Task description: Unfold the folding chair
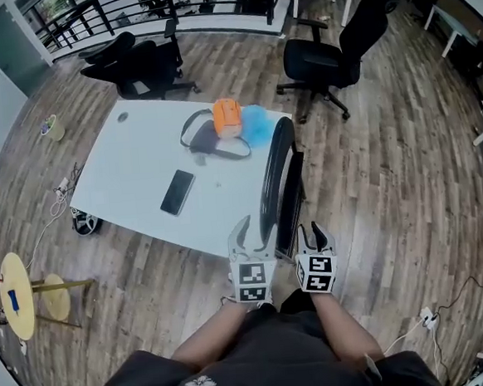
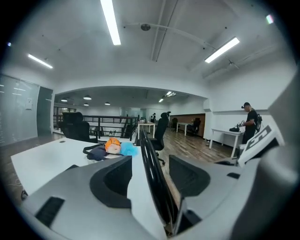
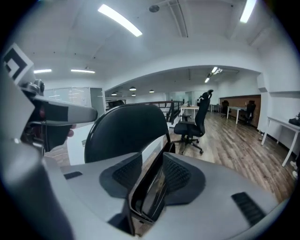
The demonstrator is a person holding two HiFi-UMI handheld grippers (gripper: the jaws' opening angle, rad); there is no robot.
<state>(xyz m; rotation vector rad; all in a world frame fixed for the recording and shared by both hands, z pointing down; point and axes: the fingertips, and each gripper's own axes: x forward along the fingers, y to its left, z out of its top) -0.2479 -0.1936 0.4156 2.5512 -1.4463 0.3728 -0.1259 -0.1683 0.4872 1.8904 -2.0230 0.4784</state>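
Head view: the chair (image 1: 278, 173) is folded flat and black, and stands on edge on the wood floor, leaning on the near right side of the table (image 1: 123, 168). You hold both tongs at its near end, the left gripper (image 1: 253, 235) on the table side and the right gripper (image 1: 311, 234) on the floor side. A phone (image 1: 177, 191) and an orange thing (image 1: 227, 117) lie on the table, well clear. This view gives the layout but not the jaw gaps.

Left gripper view: the jaws are wide apart. The thin glossy rim of the chair (image 2: 152, 173) runs between them, nearer the right jaw, and neither pad is pressing, so you have no grip yet. Only this view shows a person (image 2: 251, 124) standing at a far desk.

Right gripper view: the jaws are only a little apart and straddle a flat black panel edge. The panel lies close to the right pad, with a sliver of gap on the left. It looks unclamped. The rounded backrest (image 3: 126, 131) rises behind. Only this view shows that the chair has two layers, the part you need to split.

Handling, as a guess: the frame is stiff, fairly heavy for tongs, smooth and probably slippery. It moves only at the hinge. Hold the backrest rim with the left and the seat edge with the right, clamp firmly, then pull them apart. The chair is only leaning, so it may slide off the table or tip. Keep the pads clear of the hinge.
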